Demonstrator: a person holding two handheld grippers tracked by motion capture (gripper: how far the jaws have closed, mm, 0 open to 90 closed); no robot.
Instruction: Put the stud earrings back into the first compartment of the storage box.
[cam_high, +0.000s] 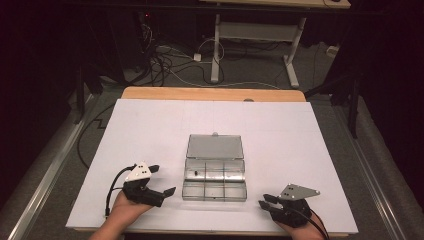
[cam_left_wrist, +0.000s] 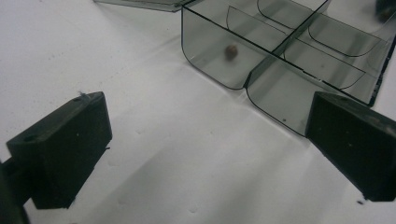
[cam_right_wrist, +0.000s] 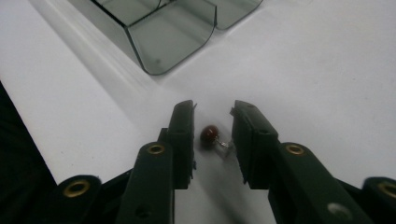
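A clear plastic compartment box (cam_high: 215, 186) sits mid-table with its lid (cam_high: 215, 146) laid open behind it. One back-left compartment holds a small brown bead (cam_left_wrist: 230, 51). My left gripper (cam_high: 164, 179) rests left of the box, jaws wide open and empty; in the left gripper view the left gripper (cam_left_wrist: 205, 107) faces the box's corner (cam_left_wrist: 261, 74). My right gripper (cam_high: 264, 201) is low at the front right of the box. In the right gripper view the right gripper (cam_right_wrist: 214, 108) has its jaws a narrow gap apart, either side of a dark red bead with a metal pin (cam_right_wrist: 209, 134) lying on the sheet.
A white sheet (cam_high: 150, 125) covers the wooden table (cam_high: 210, 93). The table's front edge runs just under both hands. Beyond the table are a floor with cables (cam_high: 165, 60) and another desk's legs (cam_high: 216, 45). The box's near corner (cam_right_wrist: 163, 42) lies ahead of the right gripper.
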